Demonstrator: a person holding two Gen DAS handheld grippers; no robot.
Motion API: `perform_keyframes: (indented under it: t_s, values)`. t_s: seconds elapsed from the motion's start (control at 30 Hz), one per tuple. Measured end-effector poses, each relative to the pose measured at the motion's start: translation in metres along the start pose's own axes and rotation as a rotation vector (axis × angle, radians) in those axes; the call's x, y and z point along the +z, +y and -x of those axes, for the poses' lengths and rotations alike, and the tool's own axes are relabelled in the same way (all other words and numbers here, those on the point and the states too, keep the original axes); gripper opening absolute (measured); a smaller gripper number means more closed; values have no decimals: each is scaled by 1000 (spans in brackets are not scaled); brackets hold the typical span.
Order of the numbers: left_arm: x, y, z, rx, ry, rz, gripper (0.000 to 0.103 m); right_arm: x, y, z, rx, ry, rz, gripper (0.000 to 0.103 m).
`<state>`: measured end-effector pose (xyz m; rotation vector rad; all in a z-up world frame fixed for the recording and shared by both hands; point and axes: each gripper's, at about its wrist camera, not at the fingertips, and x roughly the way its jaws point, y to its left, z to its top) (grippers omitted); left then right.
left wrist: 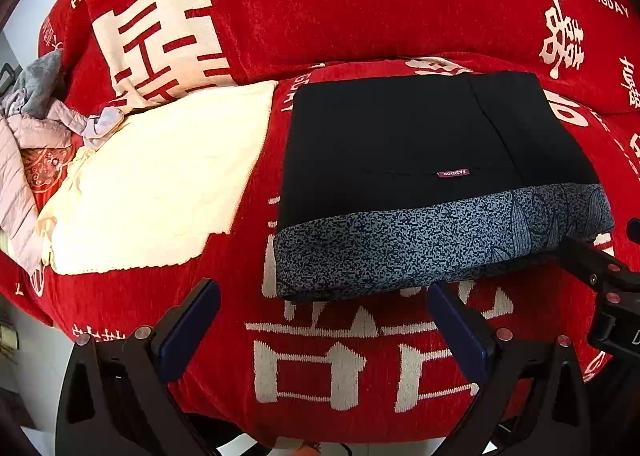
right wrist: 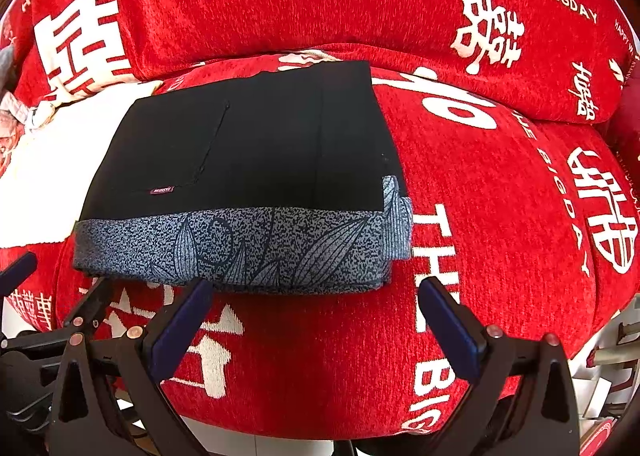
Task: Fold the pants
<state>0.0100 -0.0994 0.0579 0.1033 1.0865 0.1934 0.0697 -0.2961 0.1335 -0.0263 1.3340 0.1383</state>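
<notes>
Left wrist view: pants point(left wrist: 420, 160) folded into a compact rectangle, lying flat on the red sofa seat point(left wrist: 320, 368), right of centre. Black on top, with a band of speckled blue-grey leaf-print lining turned out along the near edge. Small label point(left wrist: 453, 173) reading FASHION, upside down, near the middle of the black panel. Left gripper point(left wrist: 322, 310) spread wide, blue pads point(left wrist: 188, 330) apart and holding nothing, hovering just short of the near edge of the pants. Right gripper point(left wrist: 592, 260) entering from the right, its tip right at the near right corner of the lining band; whether touching, cannot tell. Cream cloth point(left wrist: 160, 176) spread on the seat just left of the pants, a strip of red between them. Heap of grey and pale pink clothes point(left wrist: 36, 124) at the far left end. Red back cushions point(left wrist: 320, 8) with large white characters and the words THE BIGDAY behind.

Right wrist view: pants point(right wrist: 248, 152) left of centre on the seat point(right wrist: 480, 196), same black top and leaf-print band facing the camera, layers stacked at the near edge. Right gripper point(right wrist: 312, 296) wide open, empty, left pad point(right wrist: 180, 330) just under the near edge of the band, right pad beyond the pants' right corner over bare red fabric. Left gripper point(right wrist: 48, 296) low at the left edge, near the left corner of the pants. Cream cloth point(right wrist: 40, 184) at the left, overexposed.
</notes>
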Motion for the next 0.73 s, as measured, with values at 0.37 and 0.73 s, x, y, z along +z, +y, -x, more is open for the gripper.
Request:
perform_keyframes:
  t_s: [0.37,0.73]
  values:
    - [-2,9,-1,-58,10,27,103,-2,-1,7,-6,-16,-7,103]
    - [-9,18,6,-61,-39,32,103,-7,-3,10,-21,-25,-9,103]
